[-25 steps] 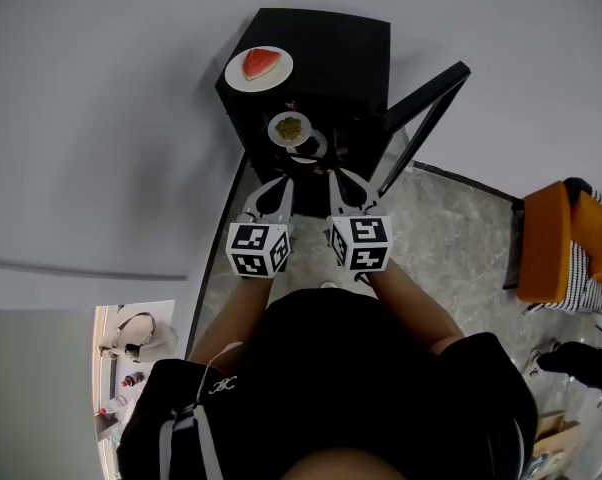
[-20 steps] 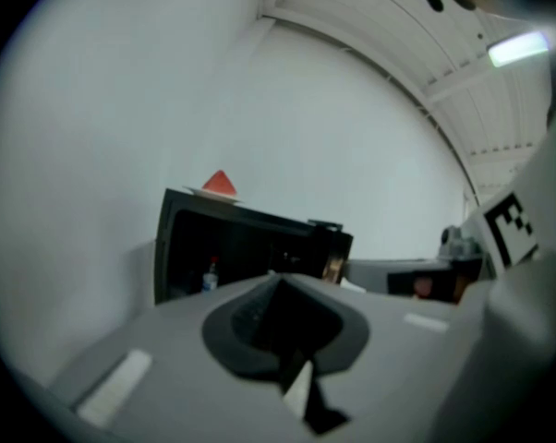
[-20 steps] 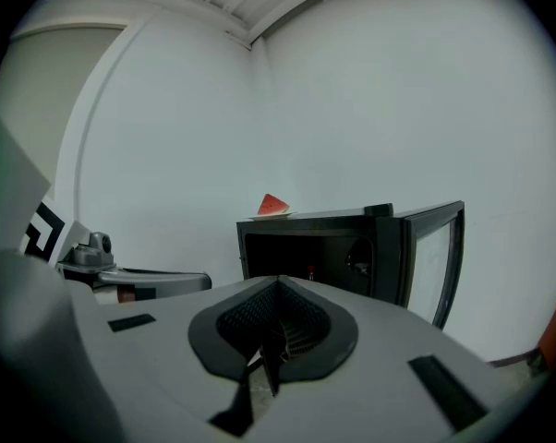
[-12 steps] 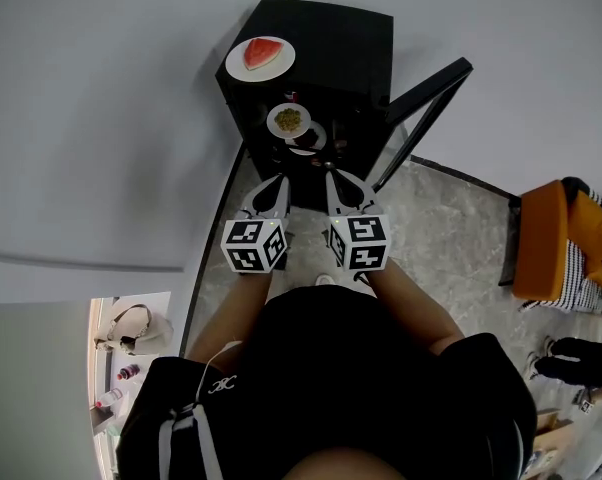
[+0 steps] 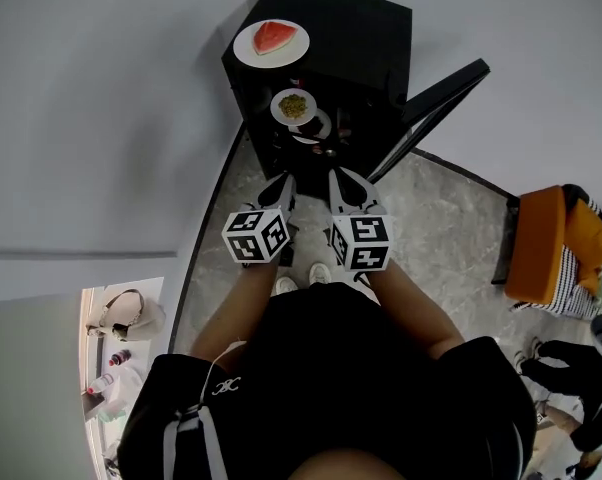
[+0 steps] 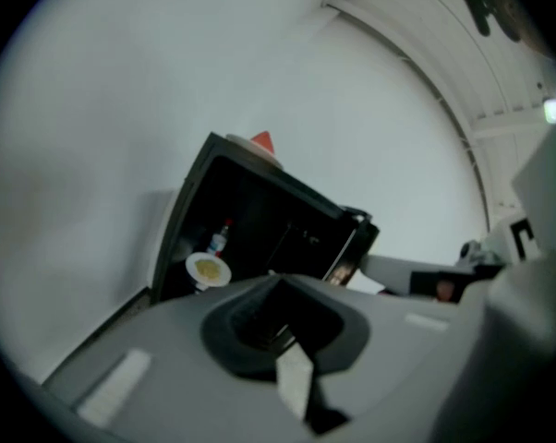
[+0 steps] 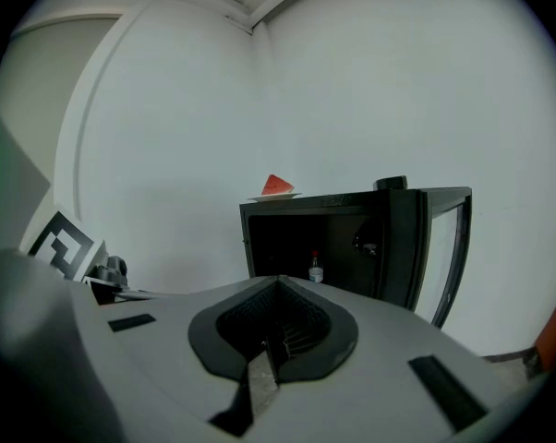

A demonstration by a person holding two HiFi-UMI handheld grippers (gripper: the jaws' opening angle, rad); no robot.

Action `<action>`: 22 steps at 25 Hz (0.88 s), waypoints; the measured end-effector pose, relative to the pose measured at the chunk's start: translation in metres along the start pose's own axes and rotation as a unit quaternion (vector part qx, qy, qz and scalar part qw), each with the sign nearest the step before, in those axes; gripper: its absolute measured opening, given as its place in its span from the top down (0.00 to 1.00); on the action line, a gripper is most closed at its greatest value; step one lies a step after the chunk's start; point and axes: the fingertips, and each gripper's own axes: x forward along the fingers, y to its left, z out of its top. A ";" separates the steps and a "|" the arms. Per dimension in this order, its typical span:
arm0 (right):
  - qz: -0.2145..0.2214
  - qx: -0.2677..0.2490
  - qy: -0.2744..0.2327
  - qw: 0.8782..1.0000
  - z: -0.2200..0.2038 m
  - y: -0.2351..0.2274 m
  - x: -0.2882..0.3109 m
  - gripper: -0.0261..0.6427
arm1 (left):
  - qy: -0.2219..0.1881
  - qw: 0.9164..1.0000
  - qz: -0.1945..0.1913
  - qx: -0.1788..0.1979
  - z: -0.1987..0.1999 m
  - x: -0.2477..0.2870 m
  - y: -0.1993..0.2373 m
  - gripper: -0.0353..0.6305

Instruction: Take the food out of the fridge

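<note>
A black mini fridge [image 5: 356,38] stands against the wall with its door [image 5: 433,106] swung open to the right. On its top is a white plate with a watermelon slice [image 5: 272,40]. Inside, a plate of greenish food [image 5: 293,106] sits on a shelf, with another dish [image 5: 315,128] just below it. My left gripper [image 5: 284,183] and right gripper [image 5: 339,180] are side by side in front of the opening, both shut and empty, short of the shelves. The left gripper view shows the food plate [image 6: 208,269] and a bottle [image 6: 220,239]. In the right gripper view the bottle [image 7: 316,269] stands inside.
An orange seat [image 5: 543,246] with striped cloth stands at the right on the marble floor [image 5: 451,228]. A white wall runs along the left. A bag [image 5: 131,318] lies on a surface at the lower left. My shoes [image 5: 299,280] are just behind the grippers.
Both grippers have sunk a little in front of the fridge, and the left one has rolled, its marker cube turned. The fridge sits higher in the head view. Both jaws stay shut.
</note>
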 end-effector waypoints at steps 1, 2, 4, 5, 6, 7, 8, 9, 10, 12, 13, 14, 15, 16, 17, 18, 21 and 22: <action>0.000 0.000 0.002 1.000 -0.003 -0.001 0.004 0.96 | 0.000 1.000 -0.003 -0.012 -0.004 0.005 0.005 0.95; 0.001 0.000 0.004 1.000 -0.008 -0.001 0.008 0.96 | -0.003 1.000 -0.005 -0.020 -0.008 0.010 0.011 0.95; 0.003 -0.002 0.005 1.000 -0.023 -0.004 0.021 0.96 | -0.011 0.999 -0.008 -0.030 -0.020 0.024 0.025 0.95; 0.004 -0.003 0.005 1.000 -0.034 -0.006 0.029 0.96 | -0.015 0.999 -0.008 -0.036 -0.028 0.033 0.033 0.94; 0.005 -0.004 0.005 1.000 -0.047 -0.009 0.038 0.96 | -0.017 0.999 -0.010 -0.044 -0.037 0.043 0.043 0.94; 0.004 -0.003 0.004 1.000 -0.061 -0.012 0.049 0.96 | -0.018 0.998 -0.012 -0.051 -0.049 0.054 0.052 0.94; 0.003 -0.003 0.002 1.000 -0.076 -0.016 0.060 0.96 | -0.019 0.998 -0.016 -0.056 -0.061 0.066 0.062 0.94; 0.003 -0.004 0.000 1.000 -0.093 -0.020 0.072 0.96 | -0.021 0.998 -0.019 -0.058 -0.074 0.079 0.072 0.93; 0.002 -0.006 -0.003 1.000 -0.110 -0.024 0.084 0.96 | -0.024 0.998 -0.020 -0.058 -0.088 0.092 0.084 0.92; 0.001 -0.018 -0.012 1.000 -0.147 -0.033 0.109 0.96 | -0.033 0.998 -0.020 -0.054 -0.115 0.119 0.110 0.92; -0.002 -0.026 -0.020 0.999 -0.164 -0.039 0.120 0.96 | -0.039 0.998 -0.021 -0.054 -0.129 0.132 0.123 0.92; -0.005 -0.033 -0.029 0.999 -0.182 -0.045 0.131 0.96 | -0.046 0.997 -0.022 -0.055 -0.142 0.146 0.136 0.92; -0.008 -0.037 -0.039 0.998 -0.198 -0.051 0.142 0.96 | -0.054 0.997 -0.025 -0.056 -0.155 0.159 0.148 0.92; -0.012 -0.041 -0.051 0.998 -0.214 -0.057 0.151 0.96 | -0.062 0.996 -0.029 -0.056 -0.167 0.171 0.159 0.91; -0.016 -0.044 -0.063 0.997 -0.230 -0.064 0.160 0.96 | -0.069 0.995 -0.032 -0.056 -0.178 0.183 0.171 0.90; -0.020 -0.045 -0.074 0.996 -0.247 -0.071 0.168 0.96 | -0.078 0.995 -0.035 -0.057 -0.188 0.195 0.181 0.88; -0.024 -0.032 -0.085 0.996 -0.297 -0.089 0.194 0.96 | -0.108 0.988 -0.060 -0.095 -0.206 0.227 0.208 0.85; -0.026 -0.025 -0.084 0.996 -0.313 -0.095 0.201 0.96 | -0.114 0.982 -0.080 -0.128 -0.209 0.236 0.214 0.84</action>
